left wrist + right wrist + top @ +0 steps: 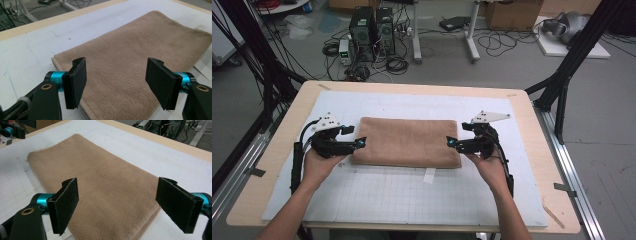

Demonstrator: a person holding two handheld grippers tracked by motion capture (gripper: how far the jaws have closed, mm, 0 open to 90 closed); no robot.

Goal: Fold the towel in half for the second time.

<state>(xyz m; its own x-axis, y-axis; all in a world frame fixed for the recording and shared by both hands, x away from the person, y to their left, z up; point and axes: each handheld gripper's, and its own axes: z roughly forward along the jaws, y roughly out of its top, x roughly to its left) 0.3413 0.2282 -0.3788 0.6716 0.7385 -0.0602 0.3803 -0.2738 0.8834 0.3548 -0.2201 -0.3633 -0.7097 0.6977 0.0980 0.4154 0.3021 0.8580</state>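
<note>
A folded tan towel (pixel 407 141) lies flat in the middle of the white gridded mat (pixel 412 195). At its left end hovers my left gripper (pixel 354 136), jaws wide apart and empty, with the towel (pixel 130 65) spread below them. The left gripper (pixel 117 80) has one black pad (pixel 76 82) over the towel's near corner. My right gripper (pixel 452 143) sits at the towel's right end, open too. In the right gripper view the towel (pixel 100 182) stretches away beneath the right gripper (pixel 117 207), nothing pinched between its pads (pixel 65 203).
The mat covers a light wooden table (pixel 282 150) with black frame legs at both sides. A small white label (pixel 429 175) lies on the mat just in front of the towel. Computers and cables (pixel 372 35) sit on the floor beyond the table.
</note>
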